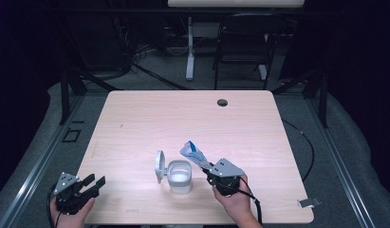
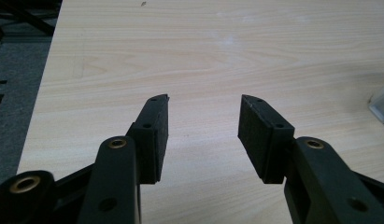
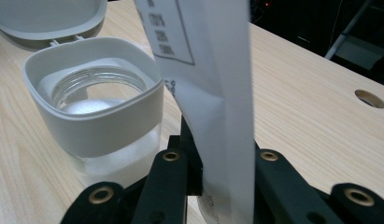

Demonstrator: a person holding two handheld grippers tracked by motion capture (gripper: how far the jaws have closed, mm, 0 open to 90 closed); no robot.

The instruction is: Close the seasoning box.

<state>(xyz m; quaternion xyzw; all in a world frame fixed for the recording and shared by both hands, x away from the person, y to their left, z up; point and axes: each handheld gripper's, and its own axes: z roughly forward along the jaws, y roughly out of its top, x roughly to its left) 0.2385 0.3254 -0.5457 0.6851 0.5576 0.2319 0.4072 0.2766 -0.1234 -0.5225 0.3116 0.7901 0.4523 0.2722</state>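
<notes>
Open-lidded jar (image 3: pixel 94 105) holds what looks like white powder; right hand-held gripper (image 3: pixel 217 154) pinches a pouch (image 3: pixel 208 70), left (image 2: pixel 203 128) gapes empty

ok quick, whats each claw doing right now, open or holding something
left claw: open, nothing between its jaws, over bare table.
right claw: shut on the white and blue pouch, beside the open white container.

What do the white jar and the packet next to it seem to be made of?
Jar: likely plastic, with a matte white collar and hinged lid over a see-through lower body. Packet: thin flexible film or coated paper, with printed text and creases where the right claw pinches it.
</notes>
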